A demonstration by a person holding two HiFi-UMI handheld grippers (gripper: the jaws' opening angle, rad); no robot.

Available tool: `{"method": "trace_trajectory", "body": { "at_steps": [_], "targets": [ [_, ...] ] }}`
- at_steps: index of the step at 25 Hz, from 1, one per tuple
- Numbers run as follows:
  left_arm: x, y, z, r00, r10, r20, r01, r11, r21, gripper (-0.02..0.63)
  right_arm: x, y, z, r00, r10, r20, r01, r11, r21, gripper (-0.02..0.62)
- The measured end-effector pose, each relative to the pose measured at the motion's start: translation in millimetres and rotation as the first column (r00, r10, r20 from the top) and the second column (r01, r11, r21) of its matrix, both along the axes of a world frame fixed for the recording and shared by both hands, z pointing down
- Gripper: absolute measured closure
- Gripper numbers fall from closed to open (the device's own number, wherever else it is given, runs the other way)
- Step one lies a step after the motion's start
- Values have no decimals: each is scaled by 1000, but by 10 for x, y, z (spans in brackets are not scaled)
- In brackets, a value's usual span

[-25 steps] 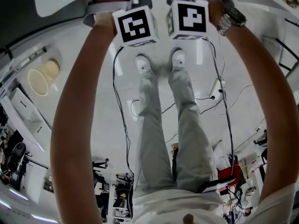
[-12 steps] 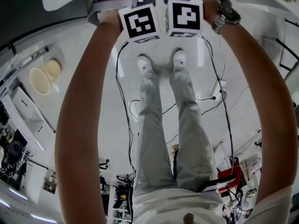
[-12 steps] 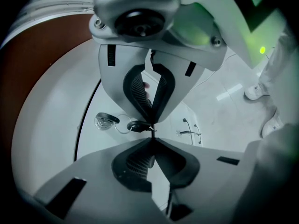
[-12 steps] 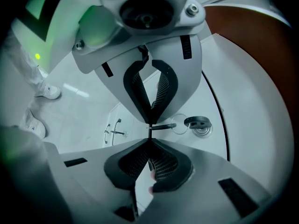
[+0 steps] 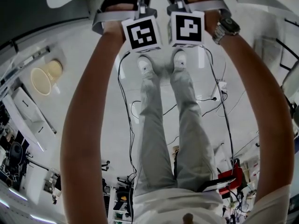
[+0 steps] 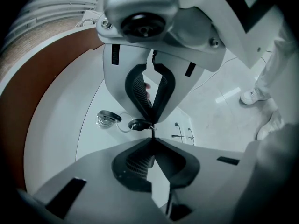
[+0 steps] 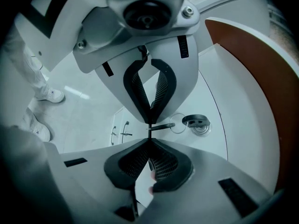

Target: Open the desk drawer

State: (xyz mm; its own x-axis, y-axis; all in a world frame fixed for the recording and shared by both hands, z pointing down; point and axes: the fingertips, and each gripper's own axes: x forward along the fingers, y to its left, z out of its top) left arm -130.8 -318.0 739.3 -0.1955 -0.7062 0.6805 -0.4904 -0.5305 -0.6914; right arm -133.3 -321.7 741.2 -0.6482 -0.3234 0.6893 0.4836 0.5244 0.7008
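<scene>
Plainly glossy, white, mirror-like drawer (image 6: 98, 136)

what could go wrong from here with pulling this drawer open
The left tool and right tool meet the glossy drawer front only at their closed tips; any hold there looks slight and may slip on the pull.
A key on a ring sits right beside the tips and could be knocked or snagged.
Cables trail on the floor by the person's shoes; a step back might catch one.
</scene>
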Motion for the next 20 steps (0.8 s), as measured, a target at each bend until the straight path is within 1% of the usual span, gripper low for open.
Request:
{"method": "trace_trajectory", "body": {
  "at_steps": [6, 13, 20],
  "targets": [
    [105, 127, 19, 1000, 27, -14, -27, 999, -23, 584, 116, 115, 8, 1000, -9, -16, 9, 1000, -20, 560],
    [307, 400, 27, 999, 25, -40, -27, 998, -53, 584, 334, 371, 7, 999, -13, -37, 12, 999, -43, 560],
    [376, 496, 2, 998, 15, -58, -19, 997, -70, 583, 412, 463, -23, 998, -14, -56, 10, 998, -67, 560]
  ]
}}
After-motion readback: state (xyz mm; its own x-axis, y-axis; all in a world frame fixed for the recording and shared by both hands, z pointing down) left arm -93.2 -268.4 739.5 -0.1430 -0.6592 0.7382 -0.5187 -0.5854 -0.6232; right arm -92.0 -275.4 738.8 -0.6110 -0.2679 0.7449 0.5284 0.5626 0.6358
